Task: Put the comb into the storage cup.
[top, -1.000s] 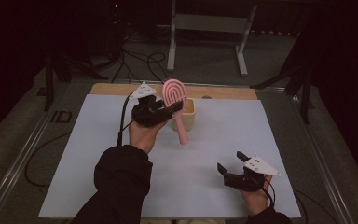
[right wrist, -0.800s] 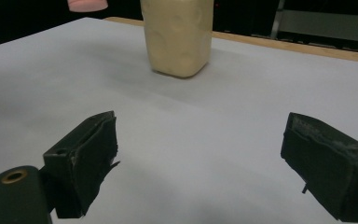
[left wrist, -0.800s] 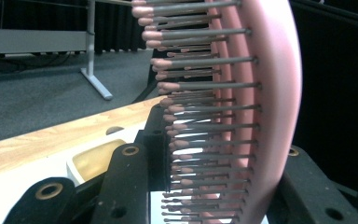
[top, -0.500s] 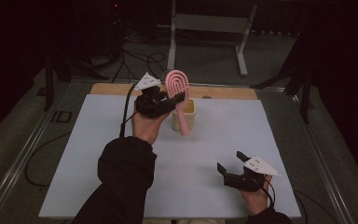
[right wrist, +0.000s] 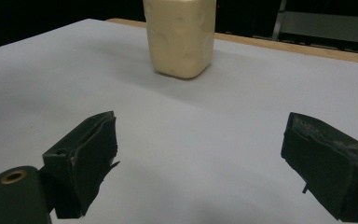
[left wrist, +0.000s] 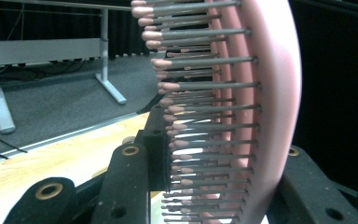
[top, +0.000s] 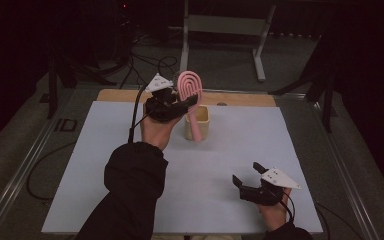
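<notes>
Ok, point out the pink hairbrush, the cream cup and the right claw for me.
pink hairbrush point(top: 190, 84), high view, on the brush head above the left claw.
cream cup point(right wrist: 181, 37), right gripper view, on its front wall.
right claw point(top: 246, 175), high view, midway between its open fingertips.

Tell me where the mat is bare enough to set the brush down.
Bare: the mat's left half beside the sleeve, and the stretch between the cream cup and the right gripper. Crowded: around the cup, where the left gripper holds the pink brush.
</notes>
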A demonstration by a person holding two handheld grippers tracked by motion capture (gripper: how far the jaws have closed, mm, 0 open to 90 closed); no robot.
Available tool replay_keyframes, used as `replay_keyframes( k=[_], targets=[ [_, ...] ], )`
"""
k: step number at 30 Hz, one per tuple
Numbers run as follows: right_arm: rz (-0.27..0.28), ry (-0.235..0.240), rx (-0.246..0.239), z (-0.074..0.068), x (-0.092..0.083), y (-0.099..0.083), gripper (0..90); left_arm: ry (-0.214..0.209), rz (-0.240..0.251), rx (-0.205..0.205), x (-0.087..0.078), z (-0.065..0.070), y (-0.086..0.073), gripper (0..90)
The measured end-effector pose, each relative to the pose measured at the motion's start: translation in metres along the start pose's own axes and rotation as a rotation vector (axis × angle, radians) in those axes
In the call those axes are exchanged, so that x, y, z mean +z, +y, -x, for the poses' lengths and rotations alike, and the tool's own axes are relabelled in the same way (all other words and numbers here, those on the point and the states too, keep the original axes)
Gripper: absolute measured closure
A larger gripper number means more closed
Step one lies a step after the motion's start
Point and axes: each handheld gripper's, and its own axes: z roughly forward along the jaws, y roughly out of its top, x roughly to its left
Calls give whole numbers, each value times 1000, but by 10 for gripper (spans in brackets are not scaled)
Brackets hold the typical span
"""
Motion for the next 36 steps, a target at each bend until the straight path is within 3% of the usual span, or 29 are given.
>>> replay_keyframes(
  k=[8, 36],
  targets=[
    [12, -3, 22, 3, -2, 0, 103, 22, 16, 16, 0, -2, 9, 646],
    [9, -4, 14, 2, 0, 0, 105, 95, 58, -9, 13, -15, 19, 645]
  ],
)
